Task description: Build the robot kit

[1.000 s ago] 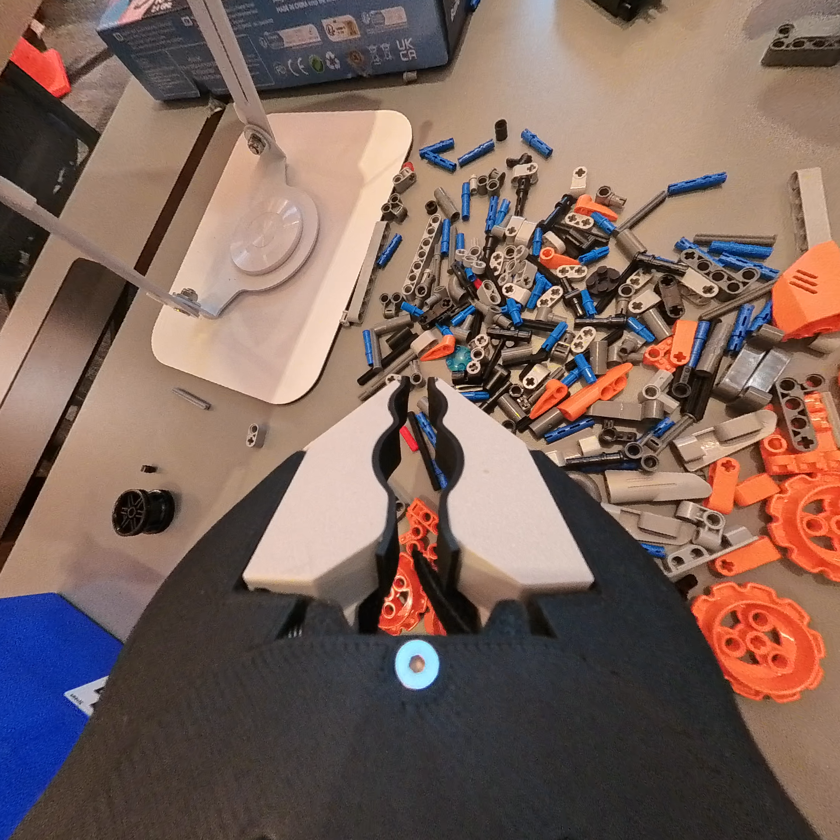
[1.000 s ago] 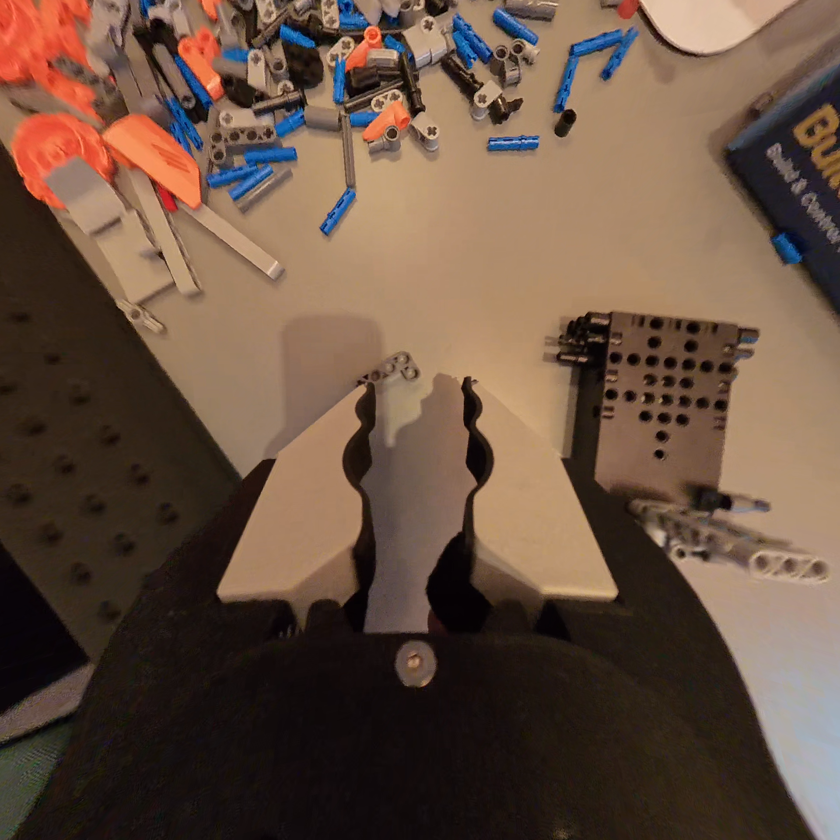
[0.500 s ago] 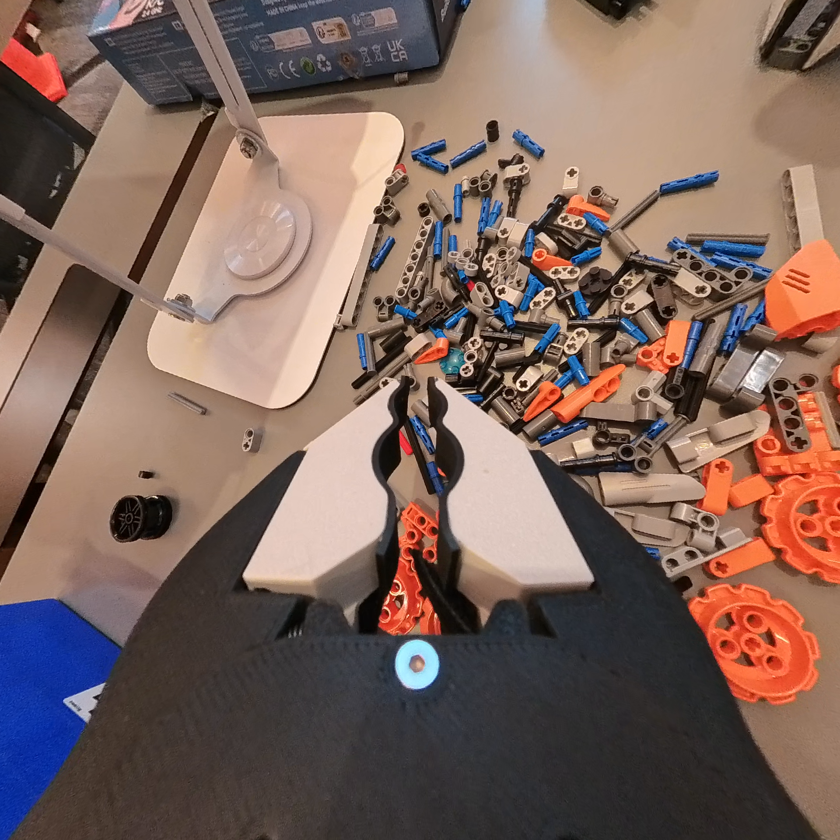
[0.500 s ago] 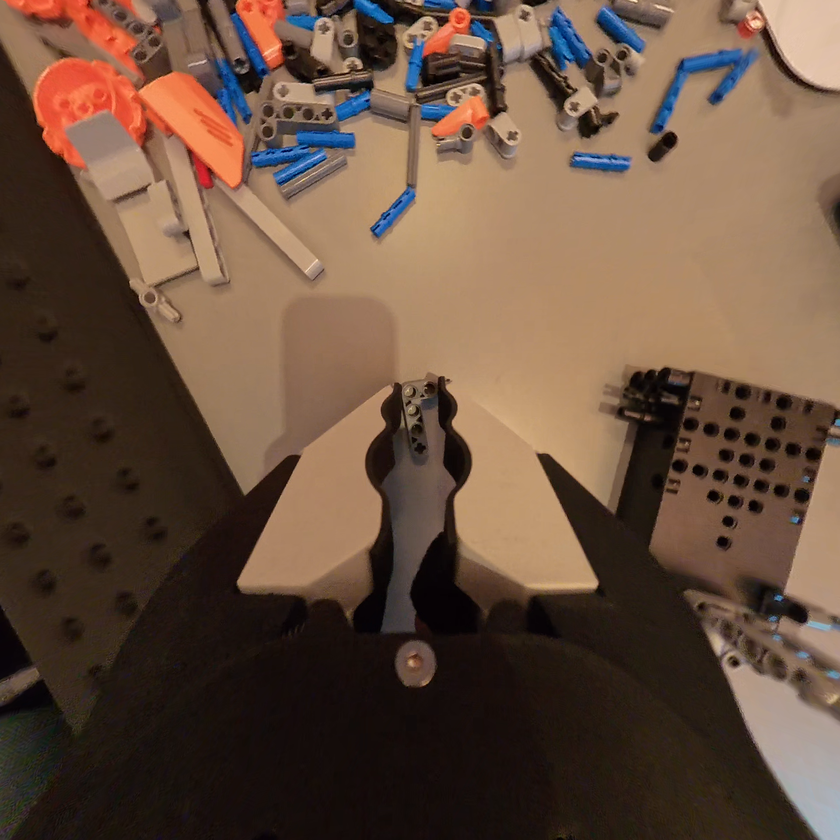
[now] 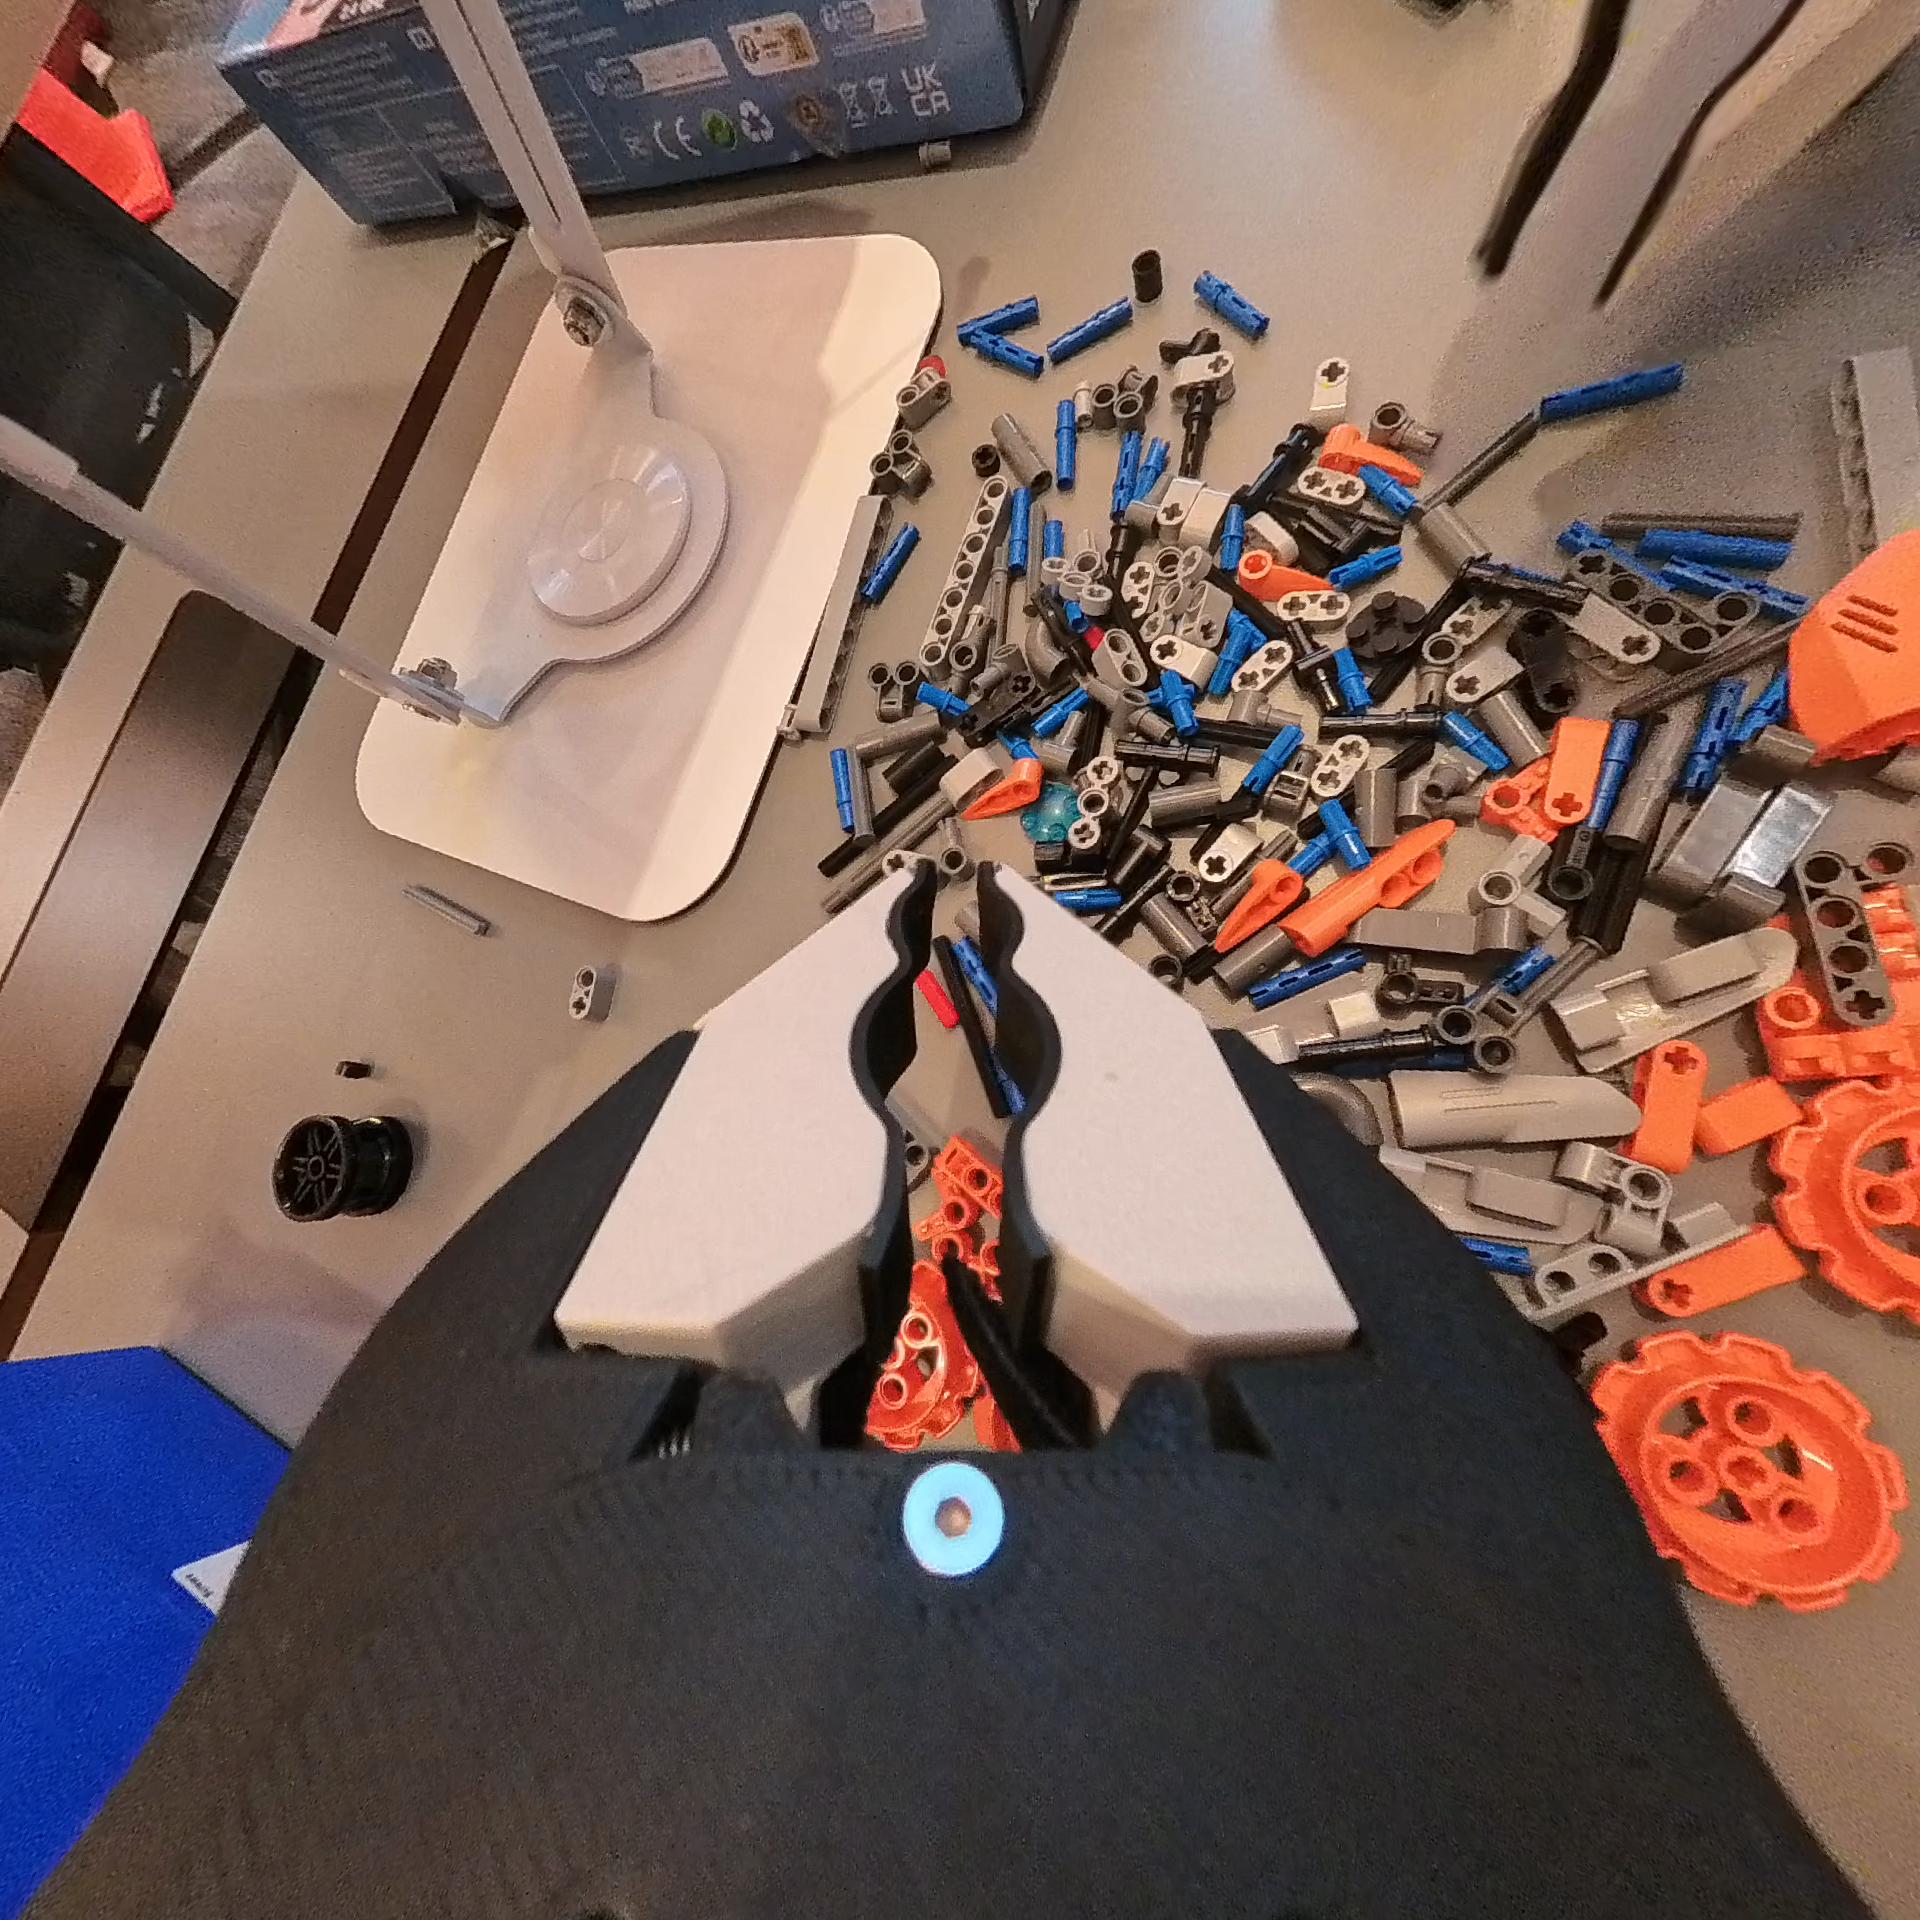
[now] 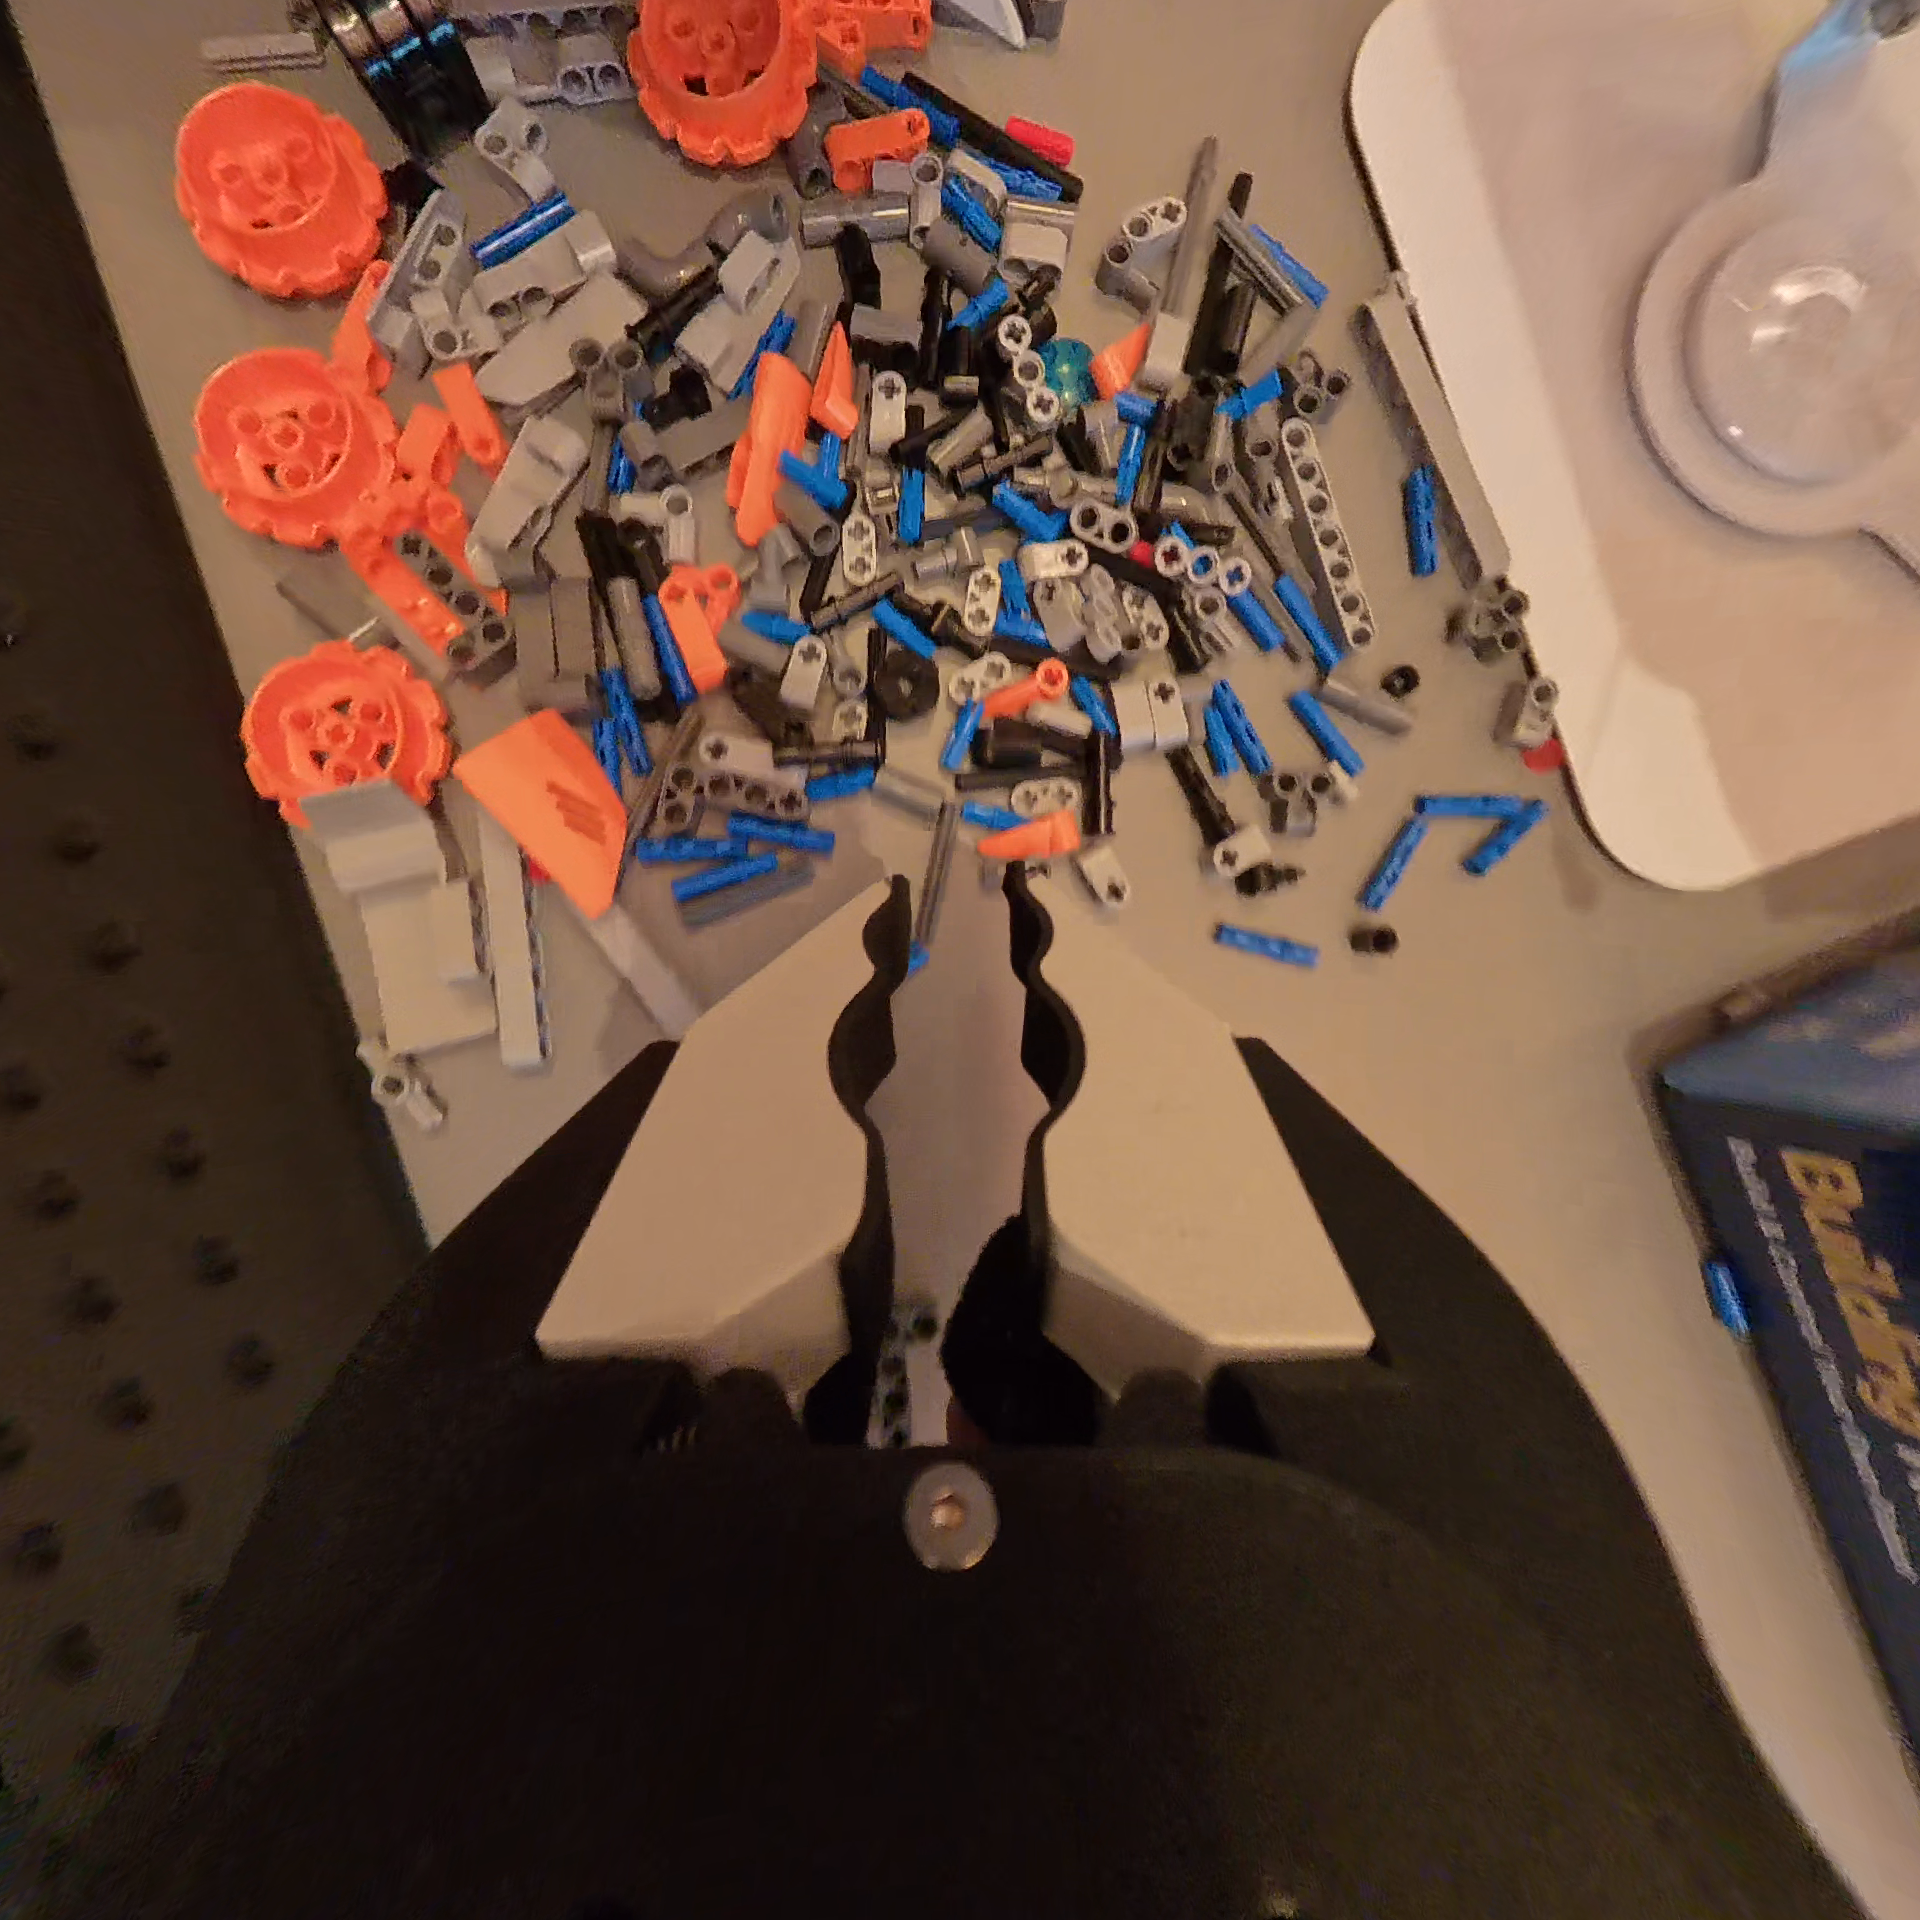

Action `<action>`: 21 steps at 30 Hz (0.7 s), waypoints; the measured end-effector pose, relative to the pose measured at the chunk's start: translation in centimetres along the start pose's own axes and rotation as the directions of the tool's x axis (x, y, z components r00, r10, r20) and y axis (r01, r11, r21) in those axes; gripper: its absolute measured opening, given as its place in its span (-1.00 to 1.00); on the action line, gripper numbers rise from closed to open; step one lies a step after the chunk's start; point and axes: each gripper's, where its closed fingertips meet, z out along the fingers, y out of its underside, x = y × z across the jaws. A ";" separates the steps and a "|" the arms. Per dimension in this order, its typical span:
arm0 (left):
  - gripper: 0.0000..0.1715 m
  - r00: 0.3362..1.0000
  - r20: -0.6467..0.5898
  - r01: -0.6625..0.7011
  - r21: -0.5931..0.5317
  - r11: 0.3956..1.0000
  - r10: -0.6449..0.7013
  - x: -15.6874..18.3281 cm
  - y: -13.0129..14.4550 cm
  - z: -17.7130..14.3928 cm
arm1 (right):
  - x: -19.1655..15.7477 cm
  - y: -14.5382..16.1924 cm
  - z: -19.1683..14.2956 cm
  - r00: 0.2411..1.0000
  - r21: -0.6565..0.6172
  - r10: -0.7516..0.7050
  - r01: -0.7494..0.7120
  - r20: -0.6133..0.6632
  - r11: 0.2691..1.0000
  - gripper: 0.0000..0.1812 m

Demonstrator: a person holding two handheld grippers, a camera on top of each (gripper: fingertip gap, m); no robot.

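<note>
A heap of small building-set parts (image 5: 1299, 675), blue pins, grey and black connectors and orange pieces, lies on a grey table. My left gripper (image 5: 951, 883) hovers over the heap's near-left edge. Its jaws stand a narrow slit apart with nothing between them; a black axle and a red pin on the table show through. In the right wrist view the same heap (image 6: 935, 520) lies ahead. My right gripper (image 6: 951, 894) is narrowly open and empty at its near edge, by a thin grey axle. A small grey holed beam (image 6: 899, 1361) shows through the gap near the jaw base. The right gripper also shows blurred in the left wrist view (image 5: 1662, 145).
A white lamp base (image 5: 727, 416) with metal arms stands left of the heap, and a blue box (image 5: 675, 83) behind it. Orange gear wheels (image 5: 1745, 1475) lie at the heap's right. A black wheel (image 5: 338, 1164) and a grey connector (image 5: 592, 987) lie apart. A dark studded board (image 6: 125, 1039) borders the table. My right fingertips sit around 15 cm from my left ones. The right gripper is farther from the grey connector (image 5: 592, 987), some 25 cm, than the left, some 12 cm.
My right gripper has moved from beside a dark holed plate, forward over the small grey beam, to the heap's edge, and its jaws have narrowed. My left gripper has barely moved.
</note>
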 end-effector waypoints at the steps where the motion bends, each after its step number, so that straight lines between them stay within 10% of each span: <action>1: -0.93 1.000 0.000 0.003 0.003 1.000 -0.003 0.0 0.0 0.0 | 0.2 -0.4 0.6 1.000 -0.008 -0.006 0.006 0.004 1.000 -0.81; 21: -0.94 1.000 -0.001 -0.012 0.004 1.000 0.012 0.2 -0.3 0.0 | -0.5 -1.6 4.4 0.989 -0.067 -0.134 0.138 0.055 0.988 -0.85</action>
